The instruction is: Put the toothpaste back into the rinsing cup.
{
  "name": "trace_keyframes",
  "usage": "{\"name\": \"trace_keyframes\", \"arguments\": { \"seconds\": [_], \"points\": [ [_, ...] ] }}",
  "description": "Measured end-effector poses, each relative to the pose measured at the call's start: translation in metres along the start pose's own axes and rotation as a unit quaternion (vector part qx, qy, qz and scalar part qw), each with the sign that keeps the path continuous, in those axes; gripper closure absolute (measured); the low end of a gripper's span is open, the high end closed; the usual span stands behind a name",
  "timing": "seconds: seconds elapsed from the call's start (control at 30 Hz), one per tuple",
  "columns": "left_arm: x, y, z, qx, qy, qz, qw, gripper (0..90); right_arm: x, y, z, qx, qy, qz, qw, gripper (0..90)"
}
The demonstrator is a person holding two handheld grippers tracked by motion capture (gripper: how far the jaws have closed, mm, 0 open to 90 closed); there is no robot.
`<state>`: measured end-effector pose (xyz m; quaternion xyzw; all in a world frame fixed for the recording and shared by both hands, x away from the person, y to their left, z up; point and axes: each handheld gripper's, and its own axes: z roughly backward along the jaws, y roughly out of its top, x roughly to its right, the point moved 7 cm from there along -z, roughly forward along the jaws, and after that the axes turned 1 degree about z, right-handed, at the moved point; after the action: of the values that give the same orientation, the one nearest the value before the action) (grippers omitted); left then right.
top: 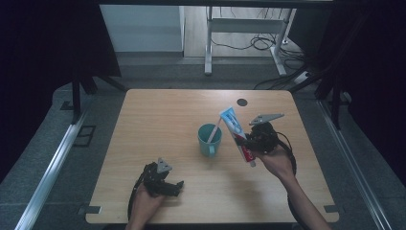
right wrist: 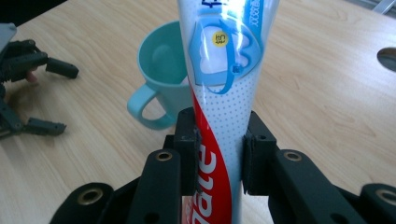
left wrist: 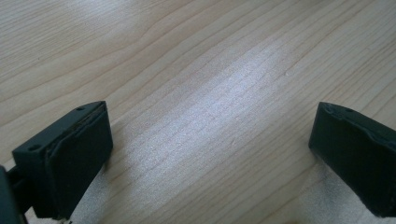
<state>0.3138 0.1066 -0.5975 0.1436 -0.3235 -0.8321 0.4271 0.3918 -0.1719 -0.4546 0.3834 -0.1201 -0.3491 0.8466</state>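
Your right gripper (right wrist: pixel 219 158) pinches the toothpaste tube (right wrist: pixel 224 93) near its cap end, held aloft beside the teal mug (top: pixel 209 139), which apparently holds a toothbrush (top: pixel 213 130). The tube may slip or topple the mug. Your left gripper (top: pixel 178 188) rests spread on the wooden table (top: pixel 167 115); dark curtains surround it.

toothpaste tube (right wrist: pixel 223 93) cut off at top and bottom; its small print unreadable.

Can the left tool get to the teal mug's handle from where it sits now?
Probably yes. The left tool rests open on the table, with bare wood between it and the teal mug. The handle faces the near edge; the toothpaste tube is off to the mug's right.
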Motion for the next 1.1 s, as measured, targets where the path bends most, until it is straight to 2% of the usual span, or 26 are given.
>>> {"name": "trace_keyframes", "arguments": {
  "seconds": [0.4,1.1],
  "points": [
    [0.000,0.000,0.000,0.000,0.000,0.000,1.0000,0.0,-0.001,0.022,-0.002,0.028,0.006,0.000,0.9996,71.6],
    [0.000,0.000,0.000,0.000,0.000,0.000,1.0000,0.0,-0.004,0.050,-0.016,0.061,0.003,0.006,0.9981,71.8]
  ]
}}
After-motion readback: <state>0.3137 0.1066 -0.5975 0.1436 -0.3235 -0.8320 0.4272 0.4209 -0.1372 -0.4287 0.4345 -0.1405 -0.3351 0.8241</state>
